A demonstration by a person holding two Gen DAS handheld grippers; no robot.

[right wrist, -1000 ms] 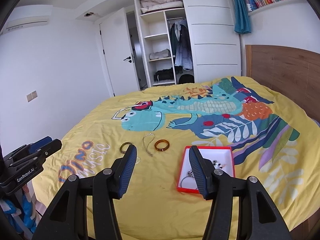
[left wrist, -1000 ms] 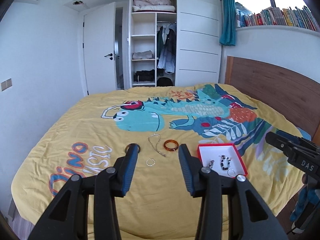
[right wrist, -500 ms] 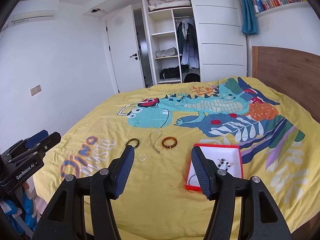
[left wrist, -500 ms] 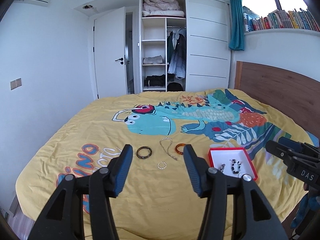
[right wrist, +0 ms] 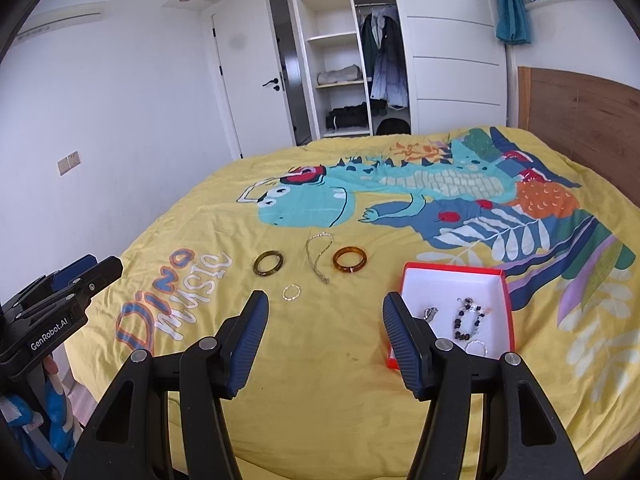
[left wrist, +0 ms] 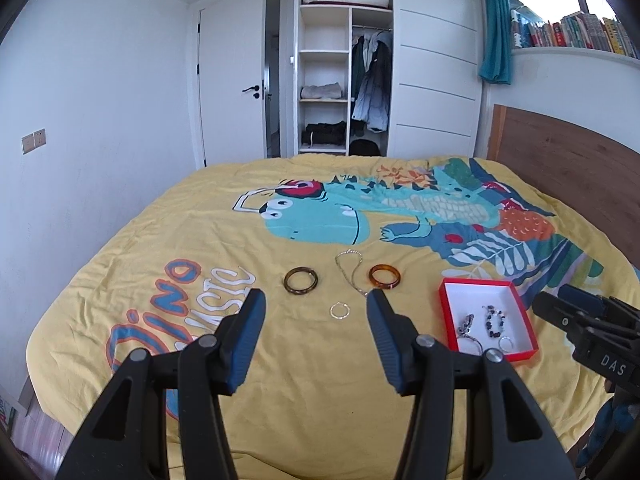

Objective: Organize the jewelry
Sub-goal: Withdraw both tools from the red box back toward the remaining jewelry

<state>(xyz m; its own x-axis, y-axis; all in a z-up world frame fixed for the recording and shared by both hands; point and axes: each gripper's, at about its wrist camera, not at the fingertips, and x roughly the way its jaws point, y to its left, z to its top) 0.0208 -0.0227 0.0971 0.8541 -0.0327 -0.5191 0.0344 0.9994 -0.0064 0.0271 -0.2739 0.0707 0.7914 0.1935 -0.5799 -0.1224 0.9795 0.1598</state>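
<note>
On the yellow bedspread lie a dark bangle (left wrist: 301, 279), a thin silver chain (left wrist: 351, 270), an amber bangle (left wrist: 384, 275) and a small silver ring (left wrist: 340, 311). A red-rimmed white box (left wrist: 479, 297) to their right holds a beaded bracelet (left wrist: 494, 322) and other small pieces. My left gripper (left wrist: 316, 304) is open and empty, raised over the bed's near part. My right gripper (right wrist: 325, 306) is open and empty, held near the box (right wrist: 452, 284). In the right wrist view the bangles (right wrist: 268, 263) (right wrist: 350, 260), chain (right wrist: 318, 258) and ring (right wrist: 291, 292) show too.
The bed (left wrist: 208, 248) fills the room's middle, with a wooden headboard (left wrist: 568, 160) at right. An open wardrobe (left wrist: 340, 80) and a white door (left wrist: 232, 88) stand behind. Each gripper shows in the other's view, the right one (left wrist: 592, 332) and the left one (right wrist: 56, 300).
Both grippers have drawn back and risen a little, so the jewelry now shows between and beyond the fingers. The jewelry and the box have not moved.
</note>
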